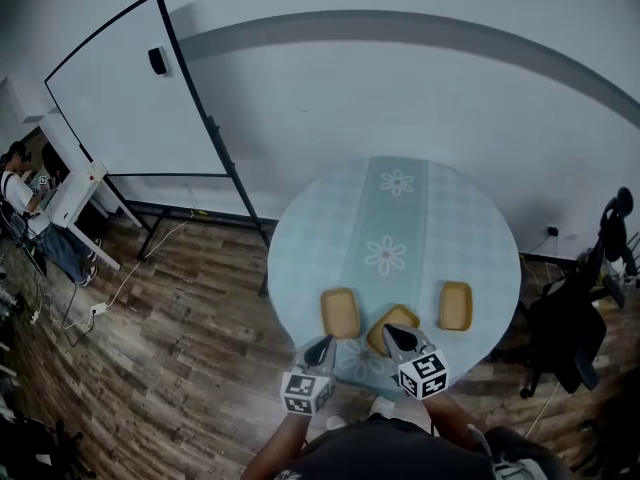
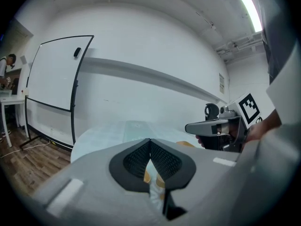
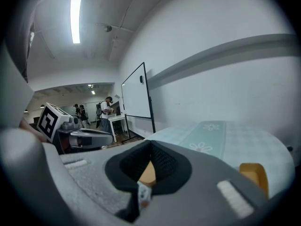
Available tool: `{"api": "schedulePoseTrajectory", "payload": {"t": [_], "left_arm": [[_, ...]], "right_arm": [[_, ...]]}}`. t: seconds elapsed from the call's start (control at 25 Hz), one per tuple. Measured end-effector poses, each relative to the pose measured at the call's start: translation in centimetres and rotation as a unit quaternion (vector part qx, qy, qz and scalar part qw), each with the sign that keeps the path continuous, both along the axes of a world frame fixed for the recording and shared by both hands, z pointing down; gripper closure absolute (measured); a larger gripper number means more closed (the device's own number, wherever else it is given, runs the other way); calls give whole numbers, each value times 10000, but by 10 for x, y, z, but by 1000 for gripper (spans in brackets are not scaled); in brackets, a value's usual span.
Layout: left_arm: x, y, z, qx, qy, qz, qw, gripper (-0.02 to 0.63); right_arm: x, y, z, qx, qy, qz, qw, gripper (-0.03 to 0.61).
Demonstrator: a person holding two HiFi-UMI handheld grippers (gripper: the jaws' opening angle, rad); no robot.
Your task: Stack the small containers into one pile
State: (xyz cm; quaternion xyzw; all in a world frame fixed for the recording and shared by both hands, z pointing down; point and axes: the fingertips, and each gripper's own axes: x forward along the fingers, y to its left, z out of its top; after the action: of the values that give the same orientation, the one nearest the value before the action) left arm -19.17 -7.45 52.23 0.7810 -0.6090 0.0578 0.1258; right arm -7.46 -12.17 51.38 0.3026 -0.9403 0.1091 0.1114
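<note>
Three small tan containers lie on the round table (image 1: 470, 218): a left one (image 1: 340, 312), a middle one (image 1: 385, 325) and a right one (image 1: 455, 306). My left gripper (image 1: 321, 349) hovers shut and empty at the near edge, just below the left container. My right gripper (image 1: 396, 337) is shut and empty over the middle container's near side, partly hiding it. In the left gripper view the closed jaws (image 2: 150, 141) show tan container (image 2: 160, 179) beneath them. In the right gripper view the jaws (image 3: 150, 144) meet, with a tan container (image 3: 147, 173) behind and another container (image 3: 254, 175) at right.
A whiteboard on a stand (image 1: 135, 93) is left of the table on the wood floor. A dark office chair (image 1: 575, 318) stands at the table's right. People work at a desk (image 1: 60, 203) at far left. The tablecloth has a green floral strip (image 1: 387, 233).
</note>
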Motion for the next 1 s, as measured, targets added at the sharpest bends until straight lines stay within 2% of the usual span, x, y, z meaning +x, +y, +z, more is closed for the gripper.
{"api": "schedulePoseTrajectory", "payload": {"t": [0.28, 0.48, 0.68, 1.0], "left_arm": [[36, -37, 7, -122, -137, 259, 9995, 618], [58, -64, 13, -161, -201, 322, 9991, 618], [66, -83, 14, -195, -281, 387, 9987, 618], [77, -97, 23, -228, -198, 775, 9965, 618]], "right_arm": [[49, -31, 10, -84, 5, 336, 9994, 577], [80, -55, 9, 15, 9, 449, 9990, 577], [92, -70, 5, 146, 44, 484, 9987, 575], [97, -75, 13, 30, 169, 739, 9971, 575]]}}
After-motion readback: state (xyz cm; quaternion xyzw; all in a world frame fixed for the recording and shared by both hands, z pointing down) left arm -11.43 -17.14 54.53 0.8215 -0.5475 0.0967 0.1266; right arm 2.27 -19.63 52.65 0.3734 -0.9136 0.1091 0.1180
